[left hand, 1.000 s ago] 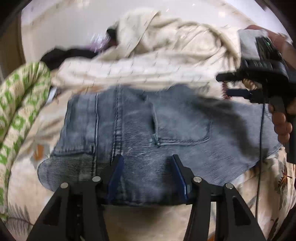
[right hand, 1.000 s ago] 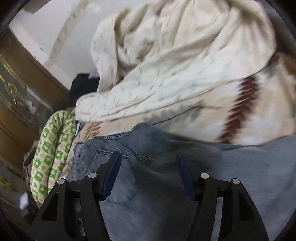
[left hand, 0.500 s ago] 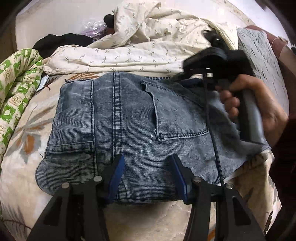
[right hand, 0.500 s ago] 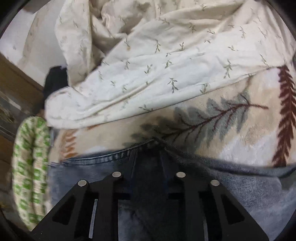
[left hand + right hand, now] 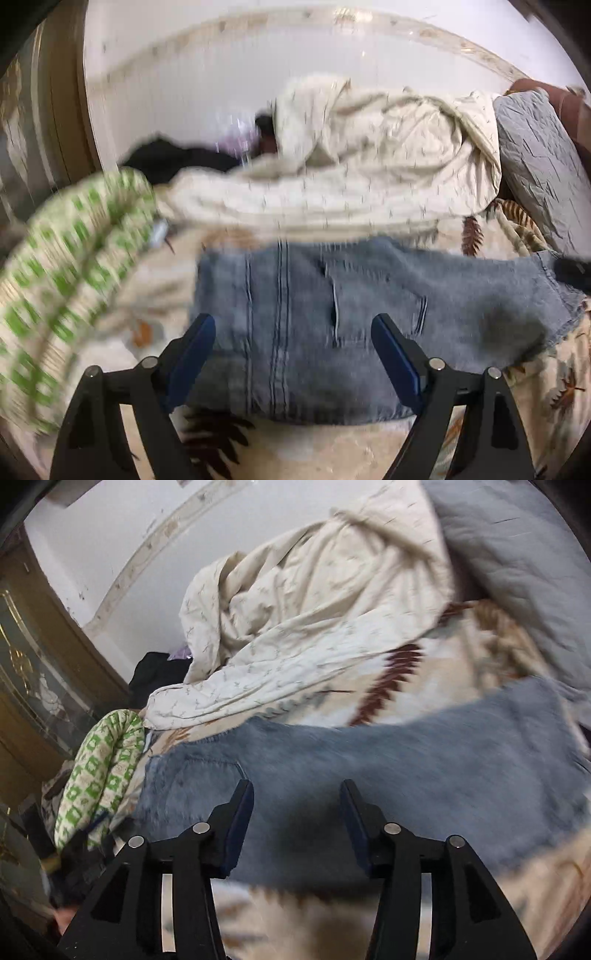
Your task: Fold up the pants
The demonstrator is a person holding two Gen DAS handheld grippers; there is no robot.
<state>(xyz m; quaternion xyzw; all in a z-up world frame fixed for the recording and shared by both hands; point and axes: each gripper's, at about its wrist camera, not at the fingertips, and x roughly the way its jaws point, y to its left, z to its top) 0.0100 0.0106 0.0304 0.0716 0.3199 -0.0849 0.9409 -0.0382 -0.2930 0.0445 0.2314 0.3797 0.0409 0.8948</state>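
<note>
The blue denim pants (image 5: 332,314) lie folded into a flat rectangle on the leaf-patterned bedspread (image 5: 332,454), back pocket up. My left gripper (image 5: 291,325) hovers above their near edge, its jaws opening wide, nothing pressed between the blue pads. In the right wrist view the same pants (image 5: 406,760) spread across the bed. My right gripper (image 5: 297,794) is over their near side, jaws opening, with no cloth pinched between the fingers. Both views are motion-blurred.
A crumpled cream quilt (image 5: 369,162) is heaped behind the pants. A green-and-white rolled blanket (image 5: 66,266) lies at the left, a grey pillow (image 5: 535,158) at the right, dark clothes (image 5: 177,158) by the wall. A wooden cabinet (image 5: 33,657) stands left of the bed.
The left gripper has risen off the pants and spread its jaws wider. The right gripper let go of the far waistband edge, pulled back toward the near side and reopened.
</note>
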